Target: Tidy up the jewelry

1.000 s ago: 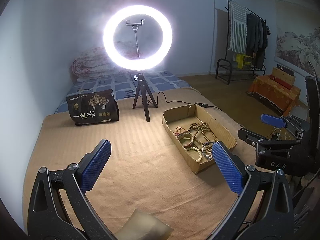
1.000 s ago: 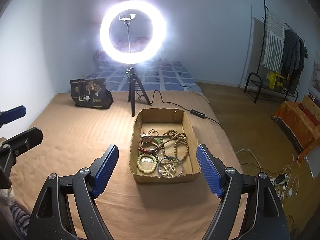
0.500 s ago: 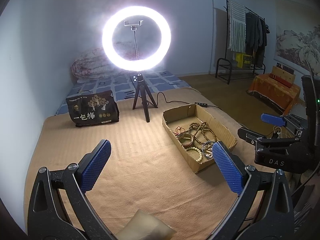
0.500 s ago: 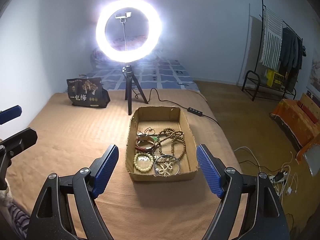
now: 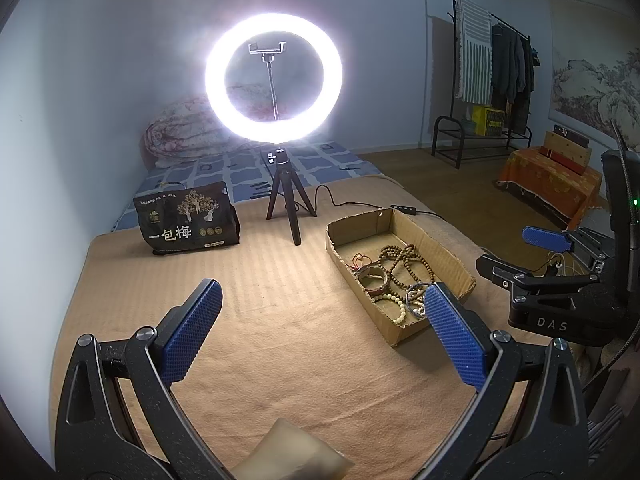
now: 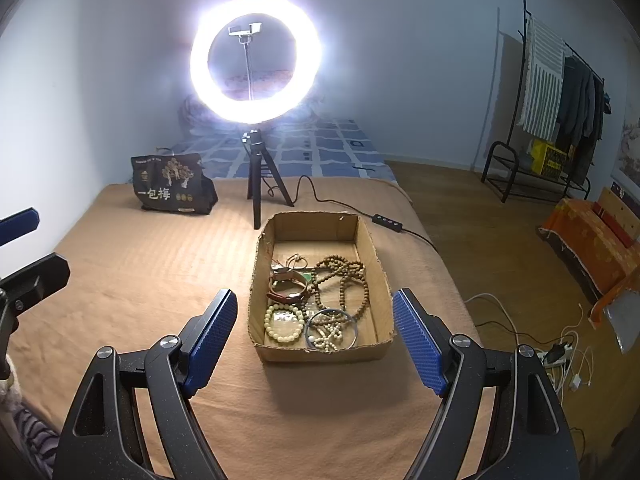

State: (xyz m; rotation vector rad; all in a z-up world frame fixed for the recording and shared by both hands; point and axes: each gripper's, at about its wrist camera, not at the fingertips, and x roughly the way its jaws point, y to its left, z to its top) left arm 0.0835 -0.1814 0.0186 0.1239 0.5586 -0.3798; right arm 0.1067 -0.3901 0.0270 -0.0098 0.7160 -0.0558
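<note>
Tan blanket [image 6: 140,280], ring light [image 6: 256,60] behind cardboard box [image 6: 320,350], black bag [image 6: 174,184] left

Tan-blanketed bed [image 6: 140,280], cardboard box [image 6: 384,276], ring-light tripod [image 6: 256,184], black bag [image 6: 172,184]

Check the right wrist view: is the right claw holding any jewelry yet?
No, the right claw stands open and empty, short of the box where the beads lie.

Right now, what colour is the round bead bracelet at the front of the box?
Pale creamy yellow-green. The bead bracelet shows best in the right wrist view, lying in the cardboard box.
</note>
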